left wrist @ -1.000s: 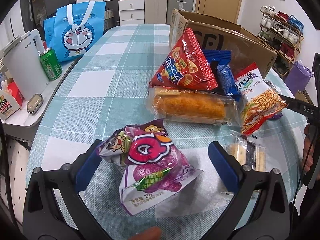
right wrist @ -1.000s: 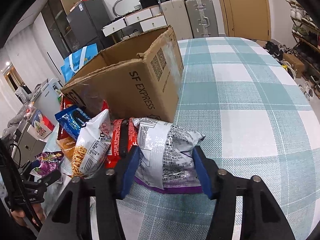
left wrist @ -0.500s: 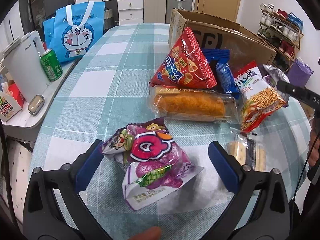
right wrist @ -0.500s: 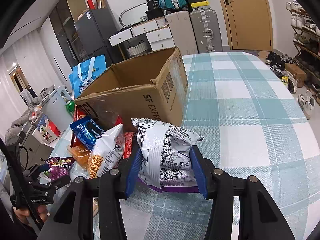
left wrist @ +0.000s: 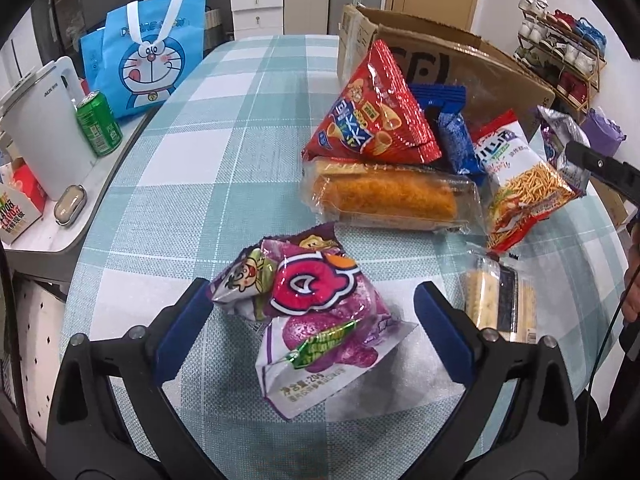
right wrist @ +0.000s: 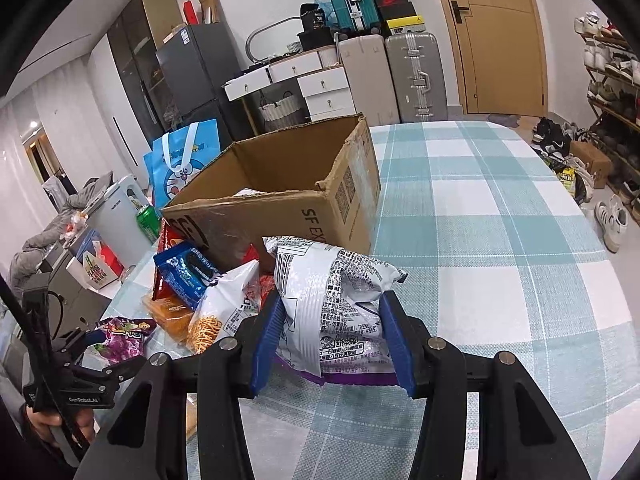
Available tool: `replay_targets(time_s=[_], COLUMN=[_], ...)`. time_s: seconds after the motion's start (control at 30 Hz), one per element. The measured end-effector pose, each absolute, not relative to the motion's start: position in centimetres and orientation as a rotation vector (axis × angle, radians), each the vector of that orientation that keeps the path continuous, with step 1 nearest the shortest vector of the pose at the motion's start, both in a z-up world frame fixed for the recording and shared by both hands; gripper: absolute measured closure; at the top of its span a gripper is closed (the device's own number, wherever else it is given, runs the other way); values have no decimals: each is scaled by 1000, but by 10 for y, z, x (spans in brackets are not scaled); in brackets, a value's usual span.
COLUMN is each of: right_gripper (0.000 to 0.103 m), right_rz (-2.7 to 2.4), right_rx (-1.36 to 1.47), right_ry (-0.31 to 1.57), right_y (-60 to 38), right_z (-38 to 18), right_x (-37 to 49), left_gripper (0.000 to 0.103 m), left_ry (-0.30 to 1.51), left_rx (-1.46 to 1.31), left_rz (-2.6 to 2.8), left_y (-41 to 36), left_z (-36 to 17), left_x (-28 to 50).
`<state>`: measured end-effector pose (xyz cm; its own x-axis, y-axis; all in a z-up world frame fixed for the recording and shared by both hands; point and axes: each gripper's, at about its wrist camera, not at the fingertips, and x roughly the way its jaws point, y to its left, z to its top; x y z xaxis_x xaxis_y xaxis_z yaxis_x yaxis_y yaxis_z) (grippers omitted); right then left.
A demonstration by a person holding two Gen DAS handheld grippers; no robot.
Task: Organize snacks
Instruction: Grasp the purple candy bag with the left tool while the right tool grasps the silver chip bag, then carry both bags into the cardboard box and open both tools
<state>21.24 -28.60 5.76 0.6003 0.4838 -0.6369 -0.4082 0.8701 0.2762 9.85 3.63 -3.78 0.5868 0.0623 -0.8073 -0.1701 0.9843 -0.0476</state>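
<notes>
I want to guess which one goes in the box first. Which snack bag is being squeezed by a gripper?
The silver-white bag with black print: the right gripper presses it from both sides. All the other snacks lie free.

Both feeds bright, even indoor light from overhead, I see no hard shadows. Soft shadow only under the purple snack bag on the tablecloth. Specular glare on the glossy red chip bag and the silver bag. Heavy fisheye: black vignette in the corners, door and cardboard box edges bowed. Centre sharp, slight softness toward the rims. No motion blur I can spot.
</notes>
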Motion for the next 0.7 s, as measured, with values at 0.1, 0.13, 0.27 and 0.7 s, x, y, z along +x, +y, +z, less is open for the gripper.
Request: replay_targets(time_s=[0.1, 0.13, 0.27, 0.7], right_gripper=[53, 53, 53, 53], right_rz=[520, 520, 521, 528], right_rx=[99, 99, 98, 93], right_ry=[761, 760, 756, 738], right_y=[-285, -284, -284, -283], right_z=[60, 61, 61, 66], right_x=[211, 210, 209, 206], left_gripper=[13, 17, 28, 33], left_ry=[941, 947, 947, 900], left_rx=[-133, -139, -142, -126], left_rz=[136, 135, 109, 60], left_y=[39, 41, 41, 30], left_z=[-39, -40, -40, -29], left_x=[100, 101, 100, 92])
